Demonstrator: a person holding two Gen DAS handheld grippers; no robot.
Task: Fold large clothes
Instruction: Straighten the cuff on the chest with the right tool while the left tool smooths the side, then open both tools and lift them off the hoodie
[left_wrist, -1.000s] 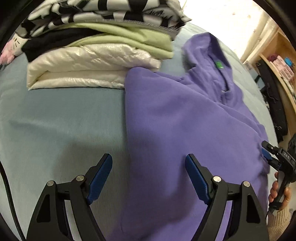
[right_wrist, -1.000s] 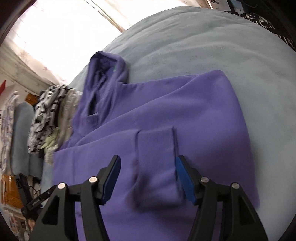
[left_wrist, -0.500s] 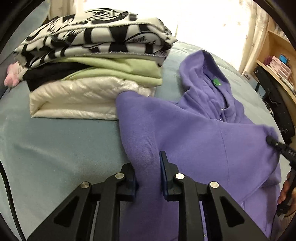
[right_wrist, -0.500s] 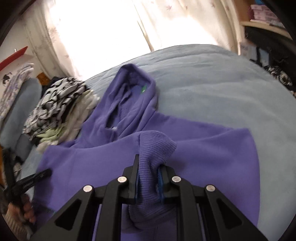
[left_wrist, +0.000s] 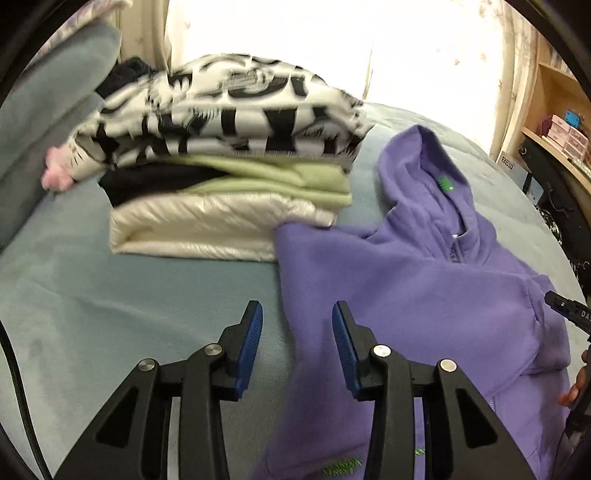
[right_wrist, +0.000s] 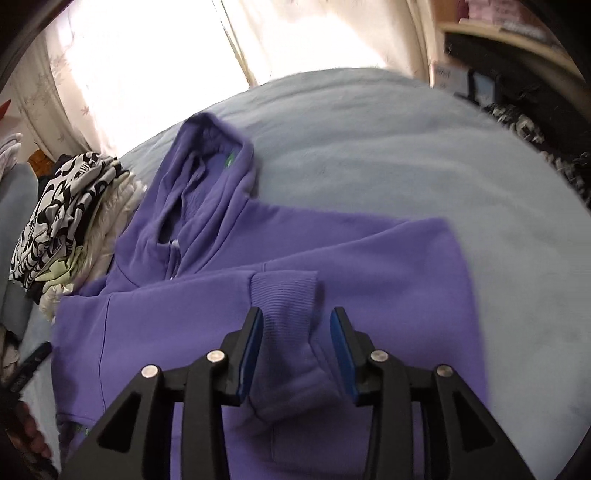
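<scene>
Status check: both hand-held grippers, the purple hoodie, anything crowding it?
Left hand-held gripper opening, nothing pinched. Right hand-held gripper opening, cuff loose between the pads. Purple hoodie flat on bed, sleeves folded in. Folded clothes stack touches its shoulder.

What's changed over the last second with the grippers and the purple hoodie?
Both grippers closed on the purple hoodie, then let go: the left gripper released its edge, the right gripper the ribbed cuff, which lies between its opening jaws. Both sleeves now lie folded inward. The stack of folded clothes stayed put.
</scene>
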